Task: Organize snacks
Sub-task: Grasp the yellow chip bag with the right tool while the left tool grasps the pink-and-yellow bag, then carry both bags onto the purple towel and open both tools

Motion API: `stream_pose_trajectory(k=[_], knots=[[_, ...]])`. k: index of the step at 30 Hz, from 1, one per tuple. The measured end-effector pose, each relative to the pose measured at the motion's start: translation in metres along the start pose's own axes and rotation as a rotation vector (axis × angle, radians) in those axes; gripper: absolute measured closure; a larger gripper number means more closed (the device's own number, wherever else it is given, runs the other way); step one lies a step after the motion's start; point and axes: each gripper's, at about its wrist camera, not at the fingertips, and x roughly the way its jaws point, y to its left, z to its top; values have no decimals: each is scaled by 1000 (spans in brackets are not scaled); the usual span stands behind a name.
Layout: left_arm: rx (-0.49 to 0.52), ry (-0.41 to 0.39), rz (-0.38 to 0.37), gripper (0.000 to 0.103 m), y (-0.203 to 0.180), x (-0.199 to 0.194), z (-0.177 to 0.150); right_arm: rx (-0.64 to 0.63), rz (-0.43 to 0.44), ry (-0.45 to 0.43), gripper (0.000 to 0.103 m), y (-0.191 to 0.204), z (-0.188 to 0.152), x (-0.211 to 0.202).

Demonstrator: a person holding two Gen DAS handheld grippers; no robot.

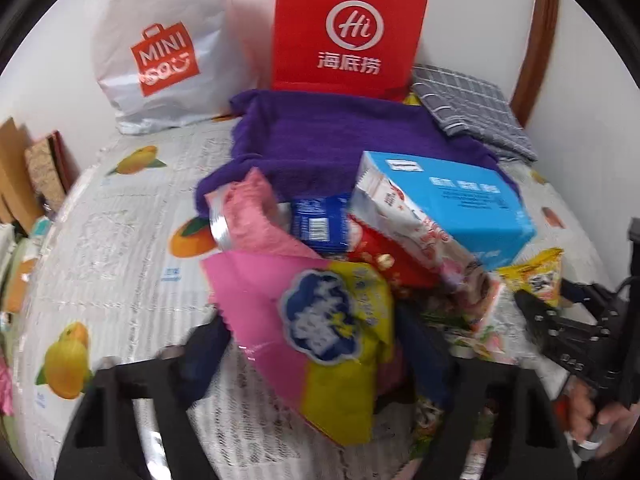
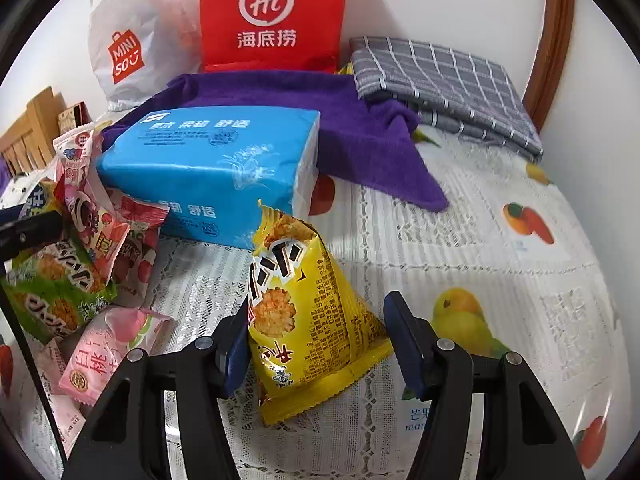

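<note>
Yellow snack packet upright; pink-yellow packet atop snack pile.

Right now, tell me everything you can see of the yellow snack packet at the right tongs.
The yellow snack packet is glossy crinkled foil with crimped ends, printed with rice-cracker pictures, bold lettering and fine text. It lies tilted on the lace tablecloth, top end near the blue tissue pack, between the right tongs; the left pad touches it, the right stands clear.

Each camera sits on its own gripper, looking forward and steeply down along the jaws, close over the worktop. Both views face the rear wall and share the red bag, the white bag, the purple towel and the blue pack — the right view stands further right.
</note>
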Motion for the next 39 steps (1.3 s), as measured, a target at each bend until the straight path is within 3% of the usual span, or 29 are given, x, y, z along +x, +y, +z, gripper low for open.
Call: stream_pose_trajectory(k=[3, 6, 13, 17, 27, 39], knots=[[-25, 11, -54, 48, 7, -2, -2, 17, 23, 6, 43, -4, -1, 2], [-31, 2, -70, 48, 14, -3, -5, 50, 60, 10, 42, -8, -1, 4], [-74, -50, -135, 48, 28, -3, -17, 38, 46, 9, 43, -4, -1, 6], [-50, -76, -112, 48, 23, -4, -21, 34, 41, 8, 43, -3, -2, 6], [-101, -31, -131, 54, 33, -17, -22, 38, 48, 4, 44, -4, -3, 6], [-89, -84, -94, 55, 33, -85, -12, 107, 78, -6, 49, -12, -9, -29]])
